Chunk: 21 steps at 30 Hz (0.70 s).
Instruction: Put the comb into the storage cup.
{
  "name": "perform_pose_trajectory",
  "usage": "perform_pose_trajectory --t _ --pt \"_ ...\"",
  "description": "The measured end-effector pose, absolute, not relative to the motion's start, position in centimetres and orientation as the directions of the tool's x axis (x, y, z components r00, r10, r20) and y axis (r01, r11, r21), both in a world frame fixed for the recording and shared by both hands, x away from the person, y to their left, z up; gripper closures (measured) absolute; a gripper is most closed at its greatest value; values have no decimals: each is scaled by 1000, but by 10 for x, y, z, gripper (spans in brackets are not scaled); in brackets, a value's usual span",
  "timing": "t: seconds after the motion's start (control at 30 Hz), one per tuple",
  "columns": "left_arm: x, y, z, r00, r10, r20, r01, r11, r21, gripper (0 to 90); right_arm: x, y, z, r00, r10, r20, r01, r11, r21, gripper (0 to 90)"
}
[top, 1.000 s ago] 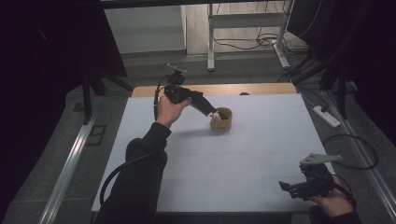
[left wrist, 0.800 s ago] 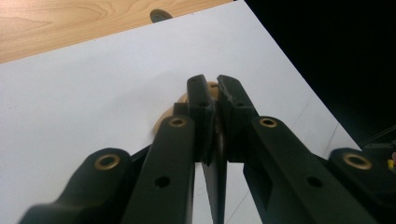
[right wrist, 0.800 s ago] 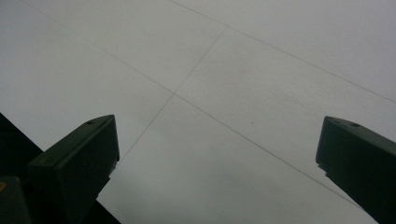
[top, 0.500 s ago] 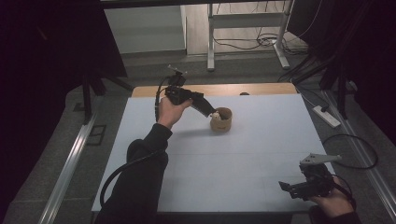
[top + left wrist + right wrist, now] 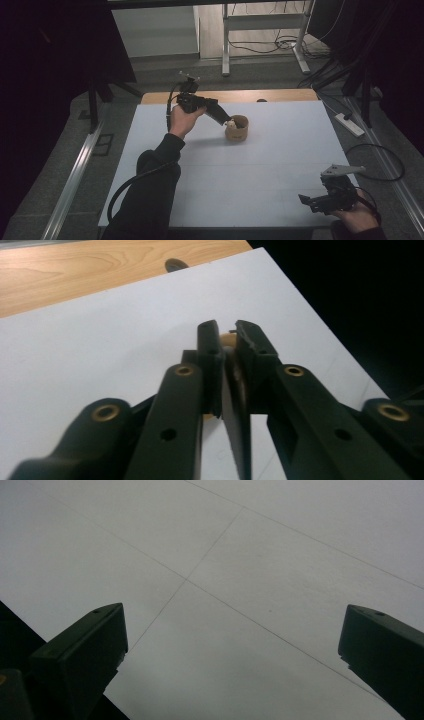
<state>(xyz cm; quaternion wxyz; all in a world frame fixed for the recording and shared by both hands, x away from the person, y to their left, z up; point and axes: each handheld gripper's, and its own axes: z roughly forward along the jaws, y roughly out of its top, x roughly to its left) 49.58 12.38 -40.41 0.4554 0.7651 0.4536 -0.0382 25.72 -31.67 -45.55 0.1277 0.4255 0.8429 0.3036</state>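
Holding: I have the left tongs nearly closed, just easing apart, on a small pale piece at the wooden cup's rim.
Cup: far side of the white tabletop, directly below the tips.
Right tongs: wide open, empty, well apart at the near corner.

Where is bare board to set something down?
Free: the white board between the wooden cup and the right gripper, and its far right corner. Crowded only where the left gripper meets the cup's rim.
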Motion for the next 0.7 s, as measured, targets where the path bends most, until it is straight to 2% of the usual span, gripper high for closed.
perform_pose_trajectory --t 0.2,0.23,0.37,0.53,0.6,0.7 --pt "495 124 -407 591 677 -439 711 -179 681 678 257 -317 -456 -604 795 44 641 453 620 1" --pt "495 124 -407 593 679 -432 706 -181 685 640 257 -317 -456 -604 796 44 641 453 620 1" --pt "493 123 -406 614 686 -392 675 -198 710 593 257 -317 -456 -604 796 44 642 453 619 1" --pt "490 120 -403 635 700 -327 631 -226 742 491 257 -317 -456 -604 796 44 642 453 619 1" --pt "489 119 -403 643 707 -294 610 -240 755 418 257 -317 -456 -604 796 43 641 453 619 1" --pt "487 118 -404 646 710 -280 597 -242 765 368 257 -317 -456 -604 796 44 641 452 620 0"
